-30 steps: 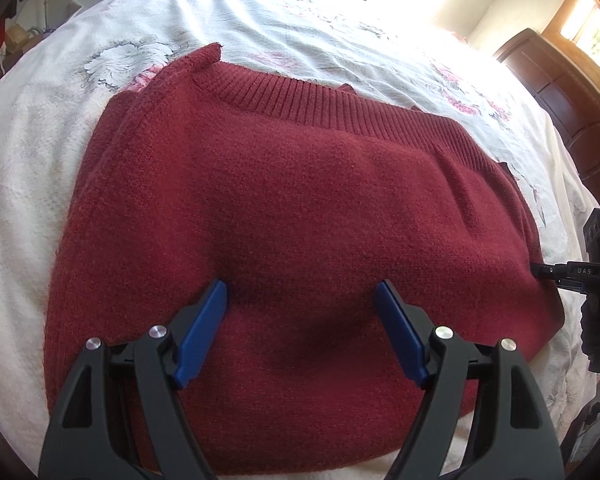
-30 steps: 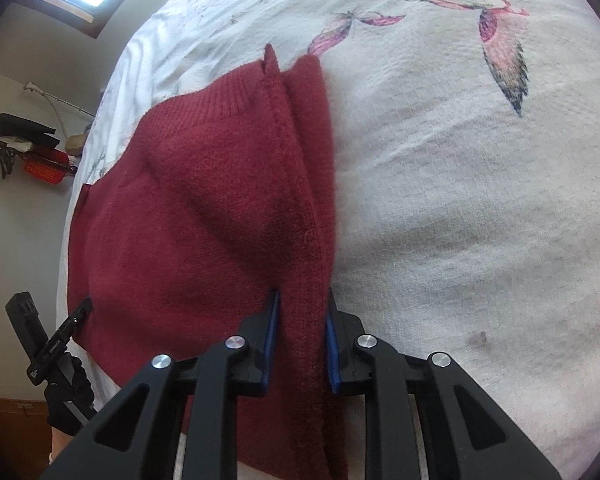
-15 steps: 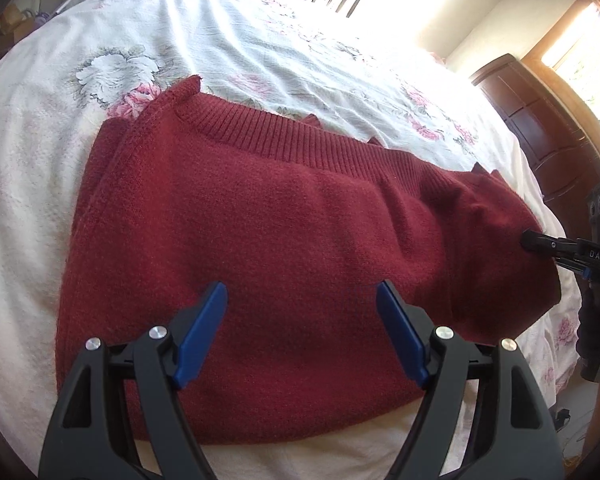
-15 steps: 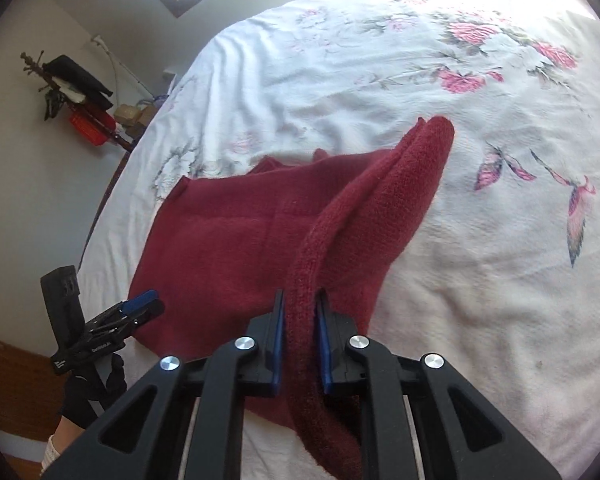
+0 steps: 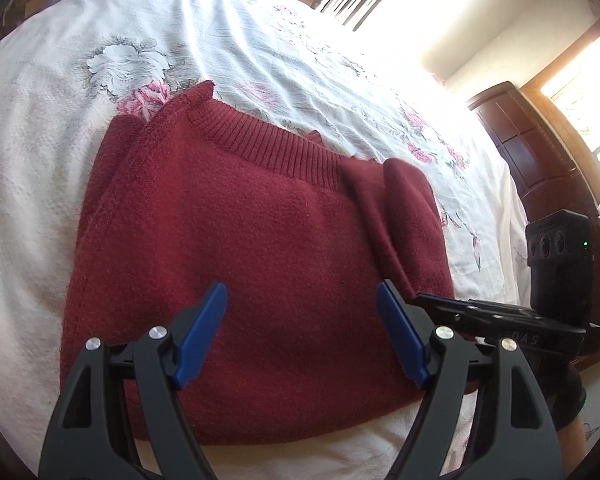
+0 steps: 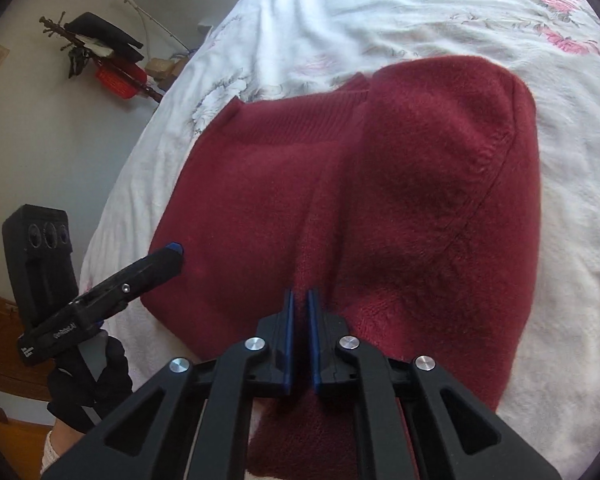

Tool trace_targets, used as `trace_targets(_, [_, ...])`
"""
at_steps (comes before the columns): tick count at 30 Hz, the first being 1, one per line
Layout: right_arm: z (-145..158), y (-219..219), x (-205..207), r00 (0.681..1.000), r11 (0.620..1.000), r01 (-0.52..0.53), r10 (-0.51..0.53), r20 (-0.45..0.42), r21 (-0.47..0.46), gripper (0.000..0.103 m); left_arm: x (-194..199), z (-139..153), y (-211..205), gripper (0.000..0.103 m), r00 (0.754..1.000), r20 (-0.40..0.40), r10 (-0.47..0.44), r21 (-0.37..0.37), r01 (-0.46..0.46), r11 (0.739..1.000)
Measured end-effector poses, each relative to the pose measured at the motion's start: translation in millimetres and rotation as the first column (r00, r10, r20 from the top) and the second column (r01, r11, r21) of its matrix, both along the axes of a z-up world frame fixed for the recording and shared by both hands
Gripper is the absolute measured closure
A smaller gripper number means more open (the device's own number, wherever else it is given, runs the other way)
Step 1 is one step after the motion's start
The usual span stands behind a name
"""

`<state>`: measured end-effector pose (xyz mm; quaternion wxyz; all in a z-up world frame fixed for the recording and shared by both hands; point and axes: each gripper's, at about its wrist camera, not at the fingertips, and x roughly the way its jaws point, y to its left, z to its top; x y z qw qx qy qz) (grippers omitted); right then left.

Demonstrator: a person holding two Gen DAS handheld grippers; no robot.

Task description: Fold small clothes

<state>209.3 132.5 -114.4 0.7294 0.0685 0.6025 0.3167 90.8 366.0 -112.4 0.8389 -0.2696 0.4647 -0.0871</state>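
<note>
Fabric of the dark red knitted sweater [image 5: 236, 240] now lies further folded: its right side has been carried inward since a second ago and sits doubled over the body. The right claw [image 6: 299, 304] stays pinched narrow on that raised fold, now close beside the left claw [image 5: 302, 312], which hangs spread wide over the sweater, gripping nothing. The sweater rests on a bed with a white floral bedspread [image 5: 260, 40]; a dark wooden headboard [image 5: 540, 160] stands by bright windows.
</note>
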Motion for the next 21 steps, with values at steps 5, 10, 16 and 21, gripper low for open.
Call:
trace_targets(5, [4.9, -6.9, -4.5, 0.999, 0.997, -0.022, 0.025, -0.035, 0.08, 0.088, -1.5, -3.0, -2.9, 0.026, 1.0, -0.007, -0.01, -0.022, 0.009, 1.0])
trace_targets(10, [45.0, -52.2, -1.5, 1.0, 0.993, 0.009, -0.012, 0.021, 0.115, 0.081, -1.0, 0.5, -14.4, 0.026, 0.999, 0.0, -0.047, -0.05, 0.047, 0.998])
trace_targets(16, [27.0, -122.4, 7.1, 0.991, 0.988, 0.124, -0.12, 0.053, -0.088, 0.081, 12.3, -5.2, -40.1, 0.026, 0.997, -0.024, -0.078, -0.146, 0.074, 0.987])
trace_targets(21, [-9.3, -155.3, 6.3, 0.989, 0.982, 0.148, -0.15, -0.007, -0.115, 0.081, 31.6, -22.3, -67.9, 0.025, 0.992, -0.068, -0.103, -0.195, 0.088, 0.977])
